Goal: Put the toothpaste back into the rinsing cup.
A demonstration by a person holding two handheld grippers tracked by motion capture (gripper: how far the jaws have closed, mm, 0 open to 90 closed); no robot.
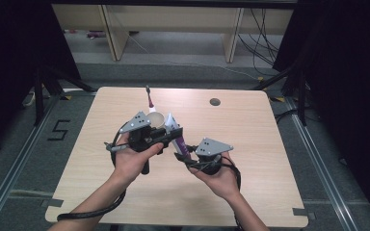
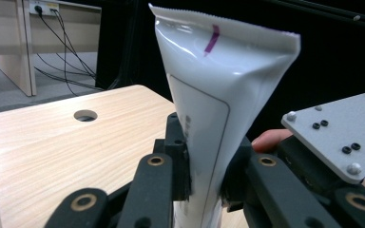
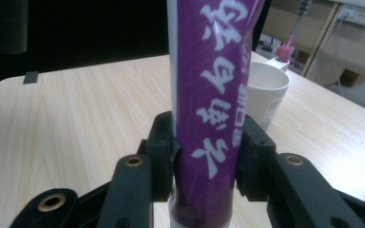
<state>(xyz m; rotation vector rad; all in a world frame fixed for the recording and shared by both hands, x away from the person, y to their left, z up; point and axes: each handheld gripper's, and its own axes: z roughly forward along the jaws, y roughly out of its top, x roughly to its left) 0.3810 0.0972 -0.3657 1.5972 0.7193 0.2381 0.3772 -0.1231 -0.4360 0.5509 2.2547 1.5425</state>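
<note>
Toothpaste tube [image 1: 176, 134] is above the table [image 1: 250, 144], held between both grippers near a white cup [image 1: 156, 119]. Left gripper [image 2: 204, 175] is clamped on its flat end. Right gripper [image 3: 206, 156] has its jaws at the purple side, but I cannot tell if they press it.

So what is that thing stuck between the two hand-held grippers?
A purple-and-white tube, bridging the left gripper and right gripper. The high view shows it; each gripper view shows its jaws around it.
</note>
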